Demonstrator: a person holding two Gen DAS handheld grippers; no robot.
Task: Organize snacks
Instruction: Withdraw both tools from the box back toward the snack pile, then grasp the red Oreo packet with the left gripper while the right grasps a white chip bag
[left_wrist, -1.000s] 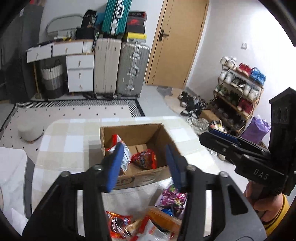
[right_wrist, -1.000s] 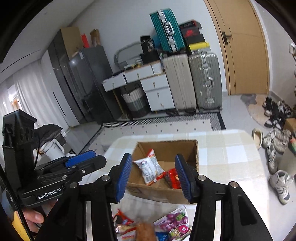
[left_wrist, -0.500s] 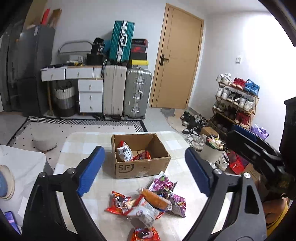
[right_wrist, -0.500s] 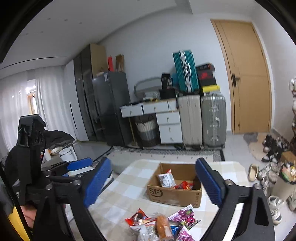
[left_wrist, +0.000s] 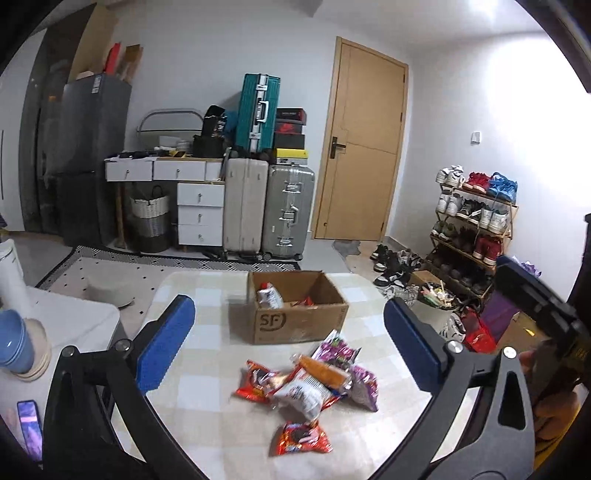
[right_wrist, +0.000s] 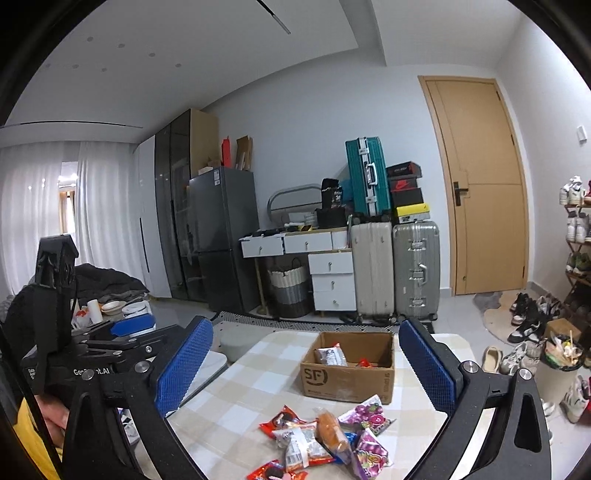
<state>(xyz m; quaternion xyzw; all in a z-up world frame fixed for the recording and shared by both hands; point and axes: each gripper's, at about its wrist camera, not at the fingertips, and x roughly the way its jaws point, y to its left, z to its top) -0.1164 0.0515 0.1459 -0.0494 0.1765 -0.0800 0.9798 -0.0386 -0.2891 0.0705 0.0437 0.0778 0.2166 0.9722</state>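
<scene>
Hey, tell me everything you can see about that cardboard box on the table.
The cardboard box is plain brown corrugated card, open-topped, with "SF" printed on its near wall. It sits upright and flat on the checked tablecloth, past the loose pile of snack packets, which lies close to its front but apart from it. Inside, a white packet leans against the left wall beside a red packet. Neither gripper touches it.

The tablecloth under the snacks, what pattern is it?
The tablecloth is a pale beige-and-white check, clearest from the left wrist.
</scene>
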